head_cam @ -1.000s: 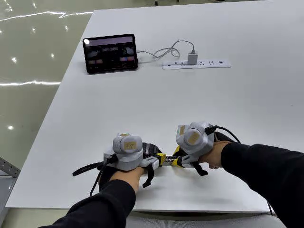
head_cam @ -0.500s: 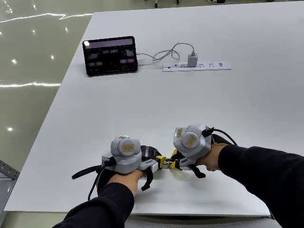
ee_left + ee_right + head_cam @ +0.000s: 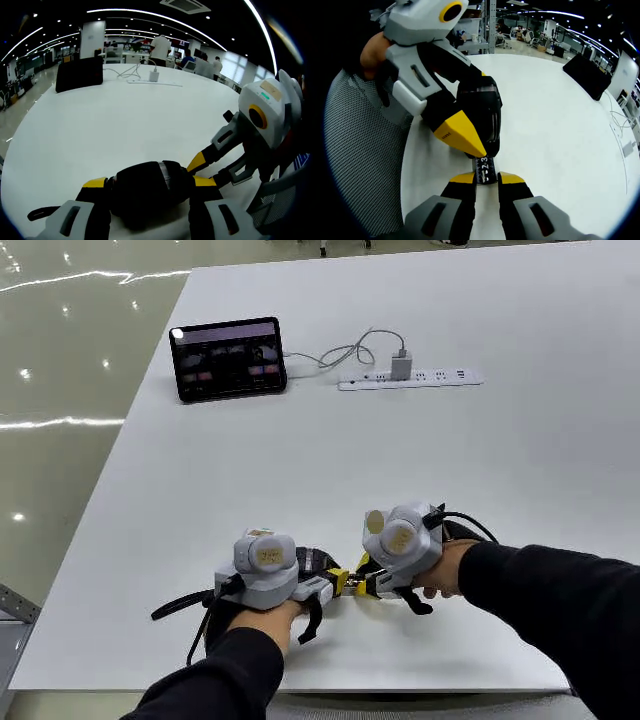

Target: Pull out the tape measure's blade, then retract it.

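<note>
The black tape measure [image 3: 481, 110] is sitting near the front edge of the white table [image 3: 420, 460], its case clamped between the jaws of the left gripper [image 3: 150, 186]. The right gripper [image 3: 486, 180] is pointing straight at the left one and pinching the short stub of blade [image 3: 484, 167] just outside the case, jaws nearly closed. Both forearms are angling inward, low over the table.

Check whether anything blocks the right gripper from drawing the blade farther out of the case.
Nothing visible does. The right gripper pinches the blade, the left gripper holds the case, and the table around them is bare.
</note>
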Available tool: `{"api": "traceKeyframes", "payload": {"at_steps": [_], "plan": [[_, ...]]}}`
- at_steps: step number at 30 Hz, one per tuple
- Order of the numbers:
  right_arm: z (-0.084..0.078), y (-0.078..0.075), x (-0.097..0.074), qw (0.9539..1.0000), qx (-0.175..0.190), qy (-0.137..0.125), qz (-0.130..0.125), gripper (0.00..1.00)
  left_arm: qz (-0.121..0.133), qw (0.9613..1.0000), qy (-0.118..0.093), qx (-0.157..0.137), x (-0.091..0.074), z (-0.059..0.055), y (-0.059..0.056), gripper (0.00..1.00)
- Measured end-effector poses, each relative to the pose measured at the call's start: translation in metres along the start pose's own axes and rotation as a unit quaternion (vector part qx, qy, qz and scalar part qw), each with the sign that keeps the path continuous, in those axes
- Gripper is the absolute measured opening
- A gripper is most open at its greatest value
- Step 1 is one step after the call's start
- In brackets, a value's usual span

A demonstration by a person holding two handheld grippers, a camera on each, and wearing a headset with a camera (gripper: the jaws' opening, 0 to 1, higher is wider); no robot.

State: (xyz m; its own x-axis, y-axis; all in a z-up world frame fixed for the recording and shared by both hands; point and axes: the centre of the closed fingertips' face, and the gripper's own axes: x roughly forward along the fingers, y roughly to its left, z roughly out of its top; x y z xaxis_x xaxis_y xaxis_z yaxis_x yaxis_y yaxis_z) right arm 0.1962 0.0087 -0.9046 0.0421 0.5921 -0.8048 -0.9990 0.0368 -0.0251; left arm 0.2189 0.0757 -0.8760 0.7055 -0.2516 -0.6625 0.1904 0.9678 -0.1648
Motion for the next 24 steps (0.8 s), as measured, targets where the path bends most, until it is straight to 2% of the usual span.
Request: {"api": "traceKeyframes", "payload": {"at_steps": [5, 7, 9, 12, 14, 19, 24], "plan": [[-0.001, 0.0, 0.001, 1.0, -0.008, -0.004, -0.004, 0.11, 0.0, 1.0, 0.0, -0.004, 0.0, 0.001, 0.001, 0.59], [0.001, -0.001, 0.0, 0.9999, 0.003, -0.009, -0.004, 0.1, -0.005, 0.9996, -0.01, -0.026, -0.001, 0.002, 0.003, 0.59], [0.004, -0.002, 0.0, 0.9997, 0.014, -0.02, 0.001, 0.1, -0.009, 0.9997, -0.006, -0.023, -0.001, 0.002, 0.003, 0.58], [0.01, -0.001, 0.001, 0.9997, 0.001, -0.023, 0.002, 0.1, -0.012, 0.9995, -0.006, -0.03, -0.002, 0.002, 0.004, 0.58], [0.014, 0.0, 0.004, 0.9997, -0.014, -0.021, 0.001, 0.1, -0.011, 0.9995, -0.006, -0.03, -0.002, 0.002, 0.003, 0.58], [0.016, 0.003, 0.011, 0.9998, -0.007, -0.018, 0.007, 0.1, -0.011, 0.9998, -0.003, -0.013, 0.0, 0.001, 0.001, 0.58], [0.017, 0.003, 0.013, 0.9998, -0.007, -0.017, 0.007, 0.1, -0.01, 0.9999, -0.002, -0.009, -0.001, 0.0, 0.001, 0.58]]}}
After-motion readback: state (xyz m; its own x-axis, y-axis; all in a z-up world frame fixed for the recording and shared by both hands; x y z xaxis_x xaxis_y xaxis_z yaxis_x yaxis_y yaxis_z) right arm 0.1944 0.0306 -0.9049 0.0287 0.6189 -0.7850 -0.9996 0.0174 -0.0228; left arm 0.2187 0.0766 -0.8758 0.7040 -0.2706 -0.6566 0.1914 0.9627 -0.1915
